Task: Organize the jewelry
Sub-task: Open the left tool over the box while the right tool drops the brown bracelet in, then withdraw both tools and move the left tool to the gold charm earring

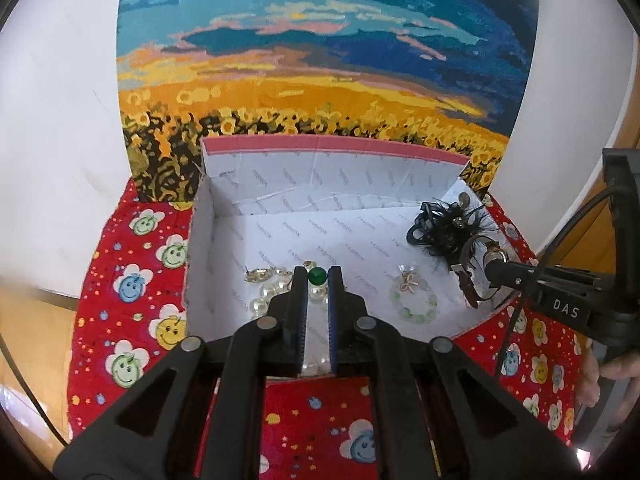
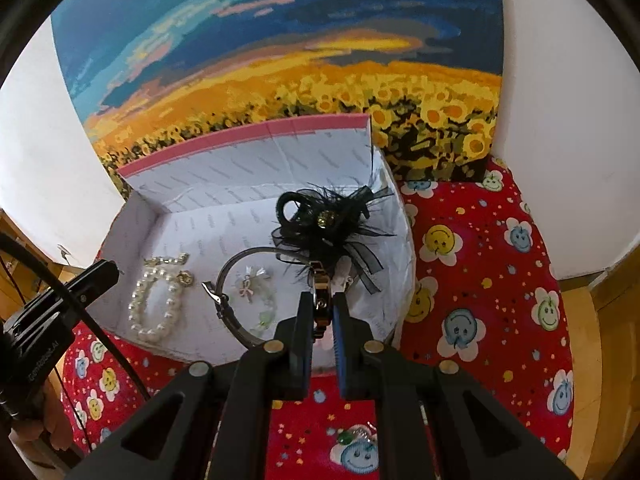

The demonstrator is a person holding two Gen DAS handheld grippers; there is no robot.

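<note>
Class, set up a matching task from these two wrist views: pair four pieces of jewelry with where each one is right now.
Column one:
1. green bead
2. wristwatch
3. pearl bracelet
4. black feather hairpiece

Column two:
A. lying on the box floor, left side in the right wrist view
B. pinched at the tips of the left gripper
C. lying in the box near its far right corner
D. clamped in the right gripper, strap looping over the box floor

Pairs: 1-B, 2-D, 3-A, 4-C
</note>
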